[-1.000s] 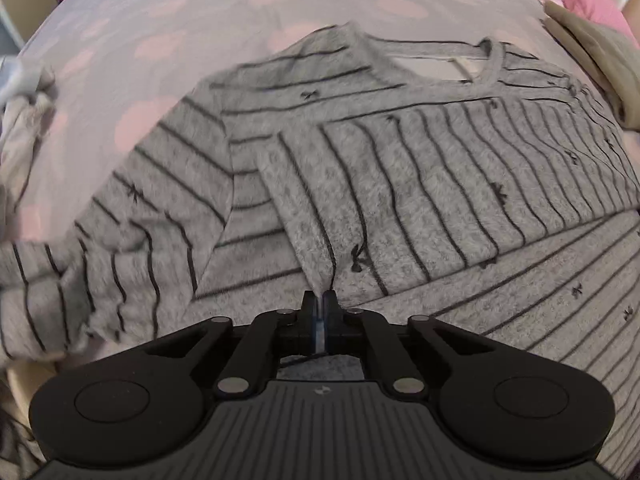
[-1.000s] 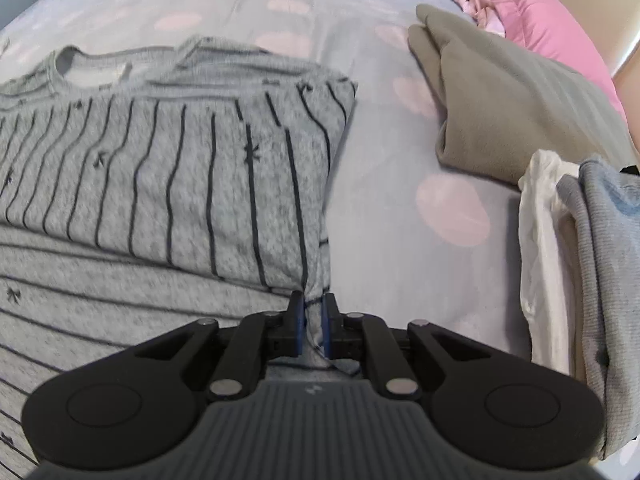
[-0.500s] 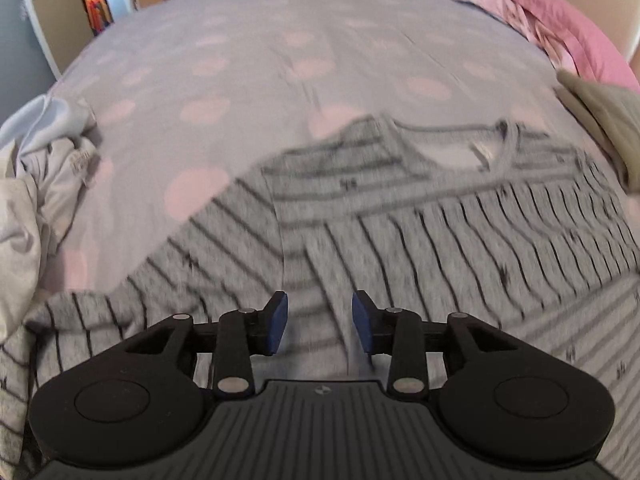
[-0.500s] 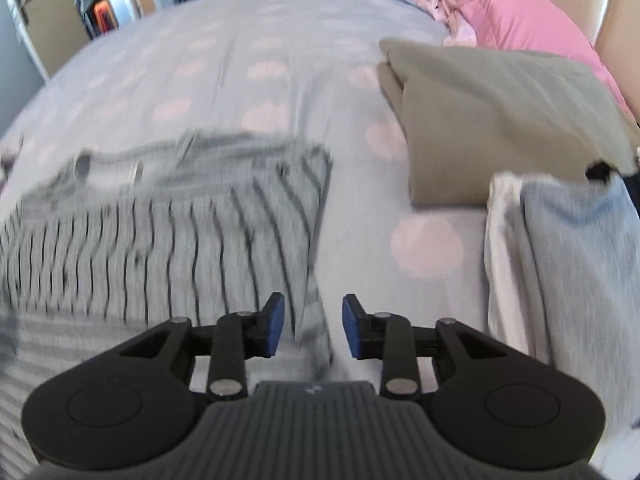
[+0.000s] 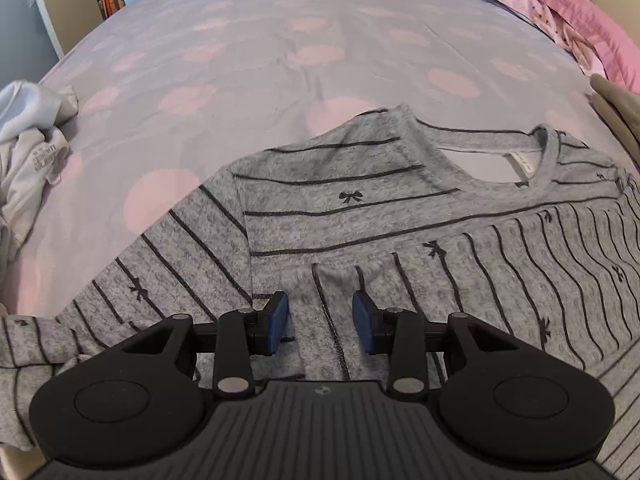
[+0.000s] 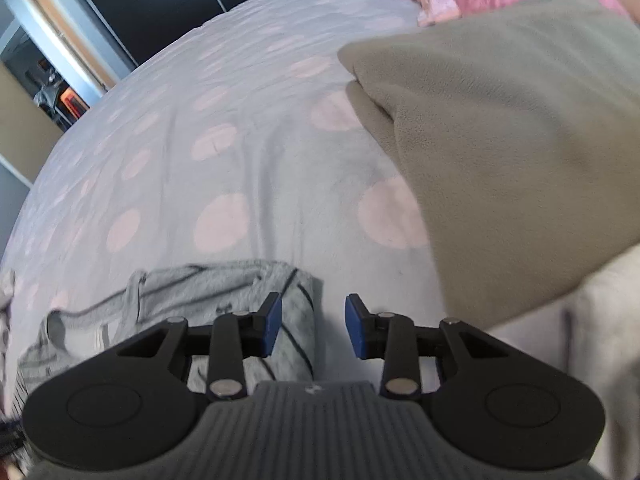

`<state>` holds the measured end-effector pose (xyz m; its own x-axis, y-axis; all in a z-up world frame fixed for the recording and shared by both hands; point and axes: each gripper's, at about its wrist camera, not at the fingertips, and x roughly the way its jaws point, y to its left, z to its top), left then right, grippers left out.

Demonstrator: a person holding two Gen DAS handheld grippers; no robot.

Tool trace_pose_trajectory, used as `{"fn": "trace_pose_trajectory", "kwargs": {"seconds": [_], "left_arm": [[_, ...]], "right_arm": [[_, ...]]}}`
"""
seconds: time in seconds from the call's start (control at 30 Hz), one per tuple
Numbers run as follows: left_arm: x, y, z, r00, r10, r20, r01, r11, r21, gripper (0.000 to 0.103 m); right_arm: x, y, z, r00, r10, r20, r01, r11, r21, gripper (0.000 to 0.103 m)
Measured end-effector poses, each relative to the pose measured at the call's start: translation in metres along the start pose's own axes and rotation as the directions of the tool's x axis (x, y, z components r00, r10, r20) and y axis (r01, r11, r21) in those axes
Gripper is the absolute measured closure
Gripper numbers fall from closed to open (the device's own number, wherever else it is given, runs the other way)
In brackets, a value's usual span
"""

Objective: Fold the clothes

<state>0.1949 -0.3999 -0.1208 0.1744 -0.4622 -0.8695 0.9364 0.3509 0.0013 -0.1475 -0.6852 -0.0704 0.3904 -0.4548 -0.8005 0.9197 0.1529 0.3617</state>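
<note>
Left wrist view: the left gripper (image 5: 320, 322) hangs over a grey marl knit shirt (image 5: 360, 208), its blue-padded jaws spread apart with nothing between them. The shirt has thin dark stripes and small bow prints; it lies flat on the bed, one sleeve folded across the body and the other trailing off to the left, neckline away from the camera. Beyond it spreads a smooth lilac bedsheet (image 5: 248, 52) with pale pink dots. A rumpled white garment (image 5: 28, 144) sits at the left edge, a pink pillow (image 5: 576, 16) far right.

On the right wrist view, the right gripper (image 6: 313, 330) is likewise open and empty, above the shirt's edge, near a folded khaki fleece (image 6: 512, 128).
</note>
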Motion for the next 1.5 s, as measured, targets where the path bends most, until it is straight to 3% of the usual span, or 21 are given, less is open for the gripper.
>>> {"fn": "trace_pose_trajectory", "kwargs": {"seconds": [0.13, 0.2, 0.23, 0.3, 0.4, 0.47, 0.57, 0.73, 0.83, 0.87, 0.97, 1.07, 1.33, 1.5], "left_arm": [[0.005, 0.003, -0.001, 1.000, -0.005, 0.026, 0.006, 1.000, -0.030, 0.070], [0.005, 0.001, -0.001, 0.999, 0.009, 0.042, -0.008, 0.999, -0.036, 0.078], [0.005, -0.001, -0.002, 0.998, 0.020, 0.051, -0.018, 0.999, -0.038, 0.080], [0.002, -0.006, -0.003, 0.997, 0.026, 0.073, -0.024, 0.999, -0.034, 0.098], [-0.005, -0.010, 0.001, 0.993, 0.057, 0.104, -0.055, 0.998, -0.030, 0.101], [-0.008, -0.010, 0.006, 0.991, 0.062, 0.115, -0.059, 0.998, -0.036, 0.101], [0.009, -0.014, 0.009, 0.995, 0.092, 0.044, -0.092, 0.996, 0.006, 0.101], [0.009, -0.015, 0.005, 0.991, 0.105, 0.081, -0.107, 0.994, 0.015, 0.097], [0.003, -0.010, 0.003, 0.989, 0.116, 0.089, -0.117, 0.993, 0.005, 0.076], [-0.001, -0.007, 0.001, 0.989, 0.117, 0.094, -0.117, 0.993, -0.002, 0.072], [-0.016, -0.001, -0.004, 0.988, 0.111, 0.105, -0.111, 0.994, -0.010, 0.072], [-0.032, 0.001, -0.013, 0.990, 0.095, 0.103, -0.097, 0.995, 0.018, 0.072], [-0.080, 0.014, -0.046, 0.986, 0.152, 0.074, -0.156, 0.986, 0.055, 0.072], [-0.104, 0.034, -0.074, 0.982, 0.180, 0.060, -0.182, 0.983, 0.031, 0.072]], "right_arm": [[0.025, 0.002, 0.001, 1.000, 0.019, -0.020, -0.018, 0.999, 0.045, 0.067], [0.033, 0.003, -0.003, 0.999, 0.009, -0.034, -0.007, 0.999, 0.049, 0.098], [0.035, 0.004, -0.005, 0.999, 0.009, -0.032, -0.008, 0.999, 0.045, 0.098], [0.033, 0.008, -0.006, 1.000, -0.002, -0.007, 0.002, 1.000, 0.023, 0.099], [0.030, 0.013, 0.002, 0.998, -0.052, 0.040, 0.053, 0.999, -0.011, 0.100], [0.028, 0.016, 0.007, 0.994, -0.085, 0.072, 0.087, 0.996, -0.032, 0.100], [0.027, 0.021, 0.013, 0.985, -0.133, 0.114, 0.140, 0.988, -0.063, 0.100], [0.043, 0.017, 0.001, 0.979, -0.191, 0.071, 0.196, 0.978, -0.072, 0.097], [0.032, 0.014, 0.000, 0.974, -0.203, 0.097, 0.210, 0.976, -0.065, 0.073], [0.026, 0.014, -0.001, 0.973, -0.204, 0.106, 0.211, 0.975, -0.067, 0.069], [0.001, 0.012, -0.008, 0.981, -0.162, 0.104, 0.171, 0.981, -0.094, 0.070], [-0.024, 0.014, -0.027, 0.990, -0.113, 0.082, 0.123, 0.983, -0.137, 0.070], [-0.071, 0.022, -0.098, 0.998, -0.049, -0.025, 0.042, 0.974, -0.223, 0.067], [-0.076, 0.019, -0.136, 0.990, -0.113, -0.082, 0.089, 0.963, -0.253, 0.070]]}}
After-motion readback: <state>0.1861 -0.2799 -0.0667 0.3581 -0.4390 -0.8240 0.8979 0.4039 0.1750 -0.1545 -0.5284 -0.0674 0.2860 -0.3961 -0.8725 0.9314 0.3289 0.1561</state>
